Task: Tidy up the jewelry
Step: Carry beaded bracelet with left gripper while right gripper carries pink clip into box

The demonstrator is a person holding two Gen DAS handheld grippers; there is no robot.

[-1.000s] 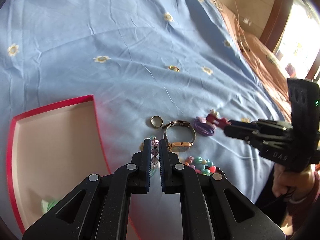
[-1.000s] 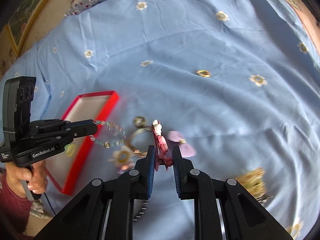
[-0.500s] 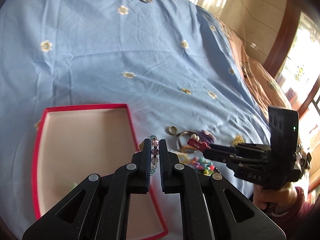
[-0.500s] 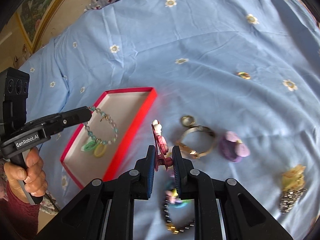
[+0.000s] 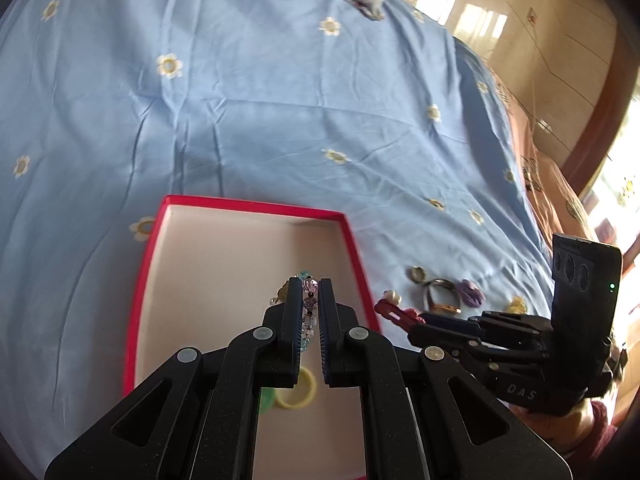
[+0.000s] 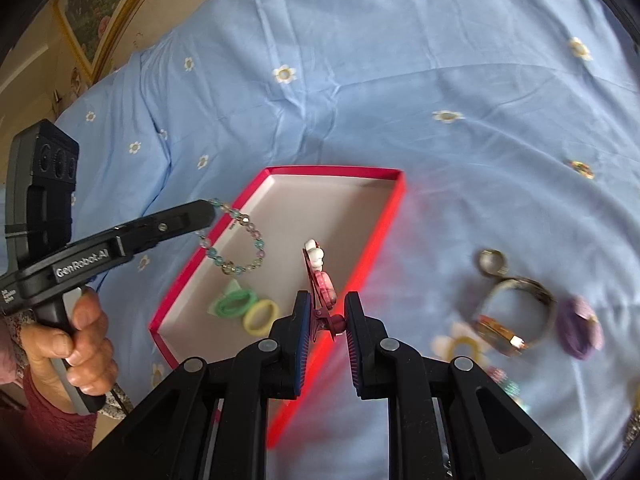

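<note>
Bright daylight enters at the right edge of the left wrist view, blowing out the window [image 5: 618, 196] and glaring off the wall. Both fisheye frames bow strongly, with black vignetted corners. In the right wrist view, the red box [image 6: 394, 216] edge and the lower-right jewelry smear with motion blur.

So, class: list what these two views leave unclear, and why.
1. Green tie: left view, mostly behind the left claw.
2. Watch and beads: right view, motion-blurred.
3. Box near edge: left view, hidden by the claw body.
</note>
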